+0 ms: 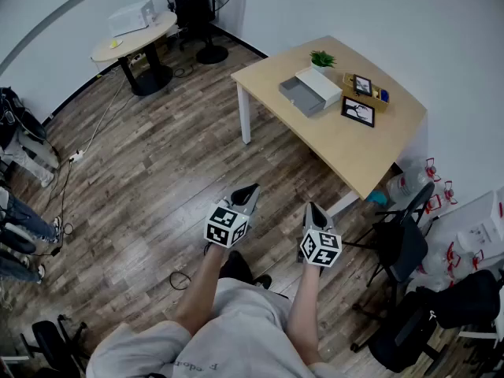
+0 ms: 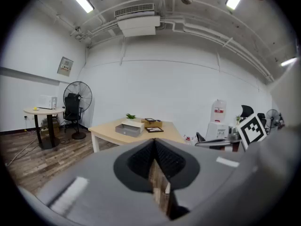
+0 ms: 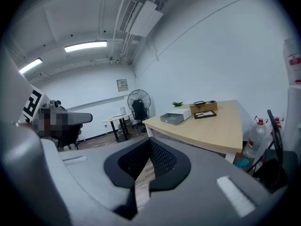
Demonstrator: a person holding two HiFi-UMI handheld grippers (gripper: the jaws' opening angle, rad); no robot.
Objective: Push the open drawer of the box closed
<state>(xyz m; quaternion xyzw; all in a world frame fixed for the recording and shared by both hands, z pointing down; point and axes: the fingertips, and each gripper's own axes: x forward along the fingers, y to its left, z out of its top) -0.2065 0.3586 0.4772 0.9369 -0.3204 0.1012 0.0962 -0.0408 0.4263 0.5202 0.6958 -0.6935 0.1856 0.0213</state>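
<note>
A white box lies on the light wooden table at the far right, its grey drawer pulled out toward the table's left edge. The box and drawer show far ahead in the left gripper view; the right gripper view also has the box and drawer in the distance. Both grippers hang over the wood floor near the person's body, well short of the table. My left gripper is shut and holds nothing. My right gripper is likewise shut and empty.
On the table beside the box are a small plant, a wooden tray and a framed picture. A black chair and water bottles stand right of the table. A round table and fan stand at the back.
</note>
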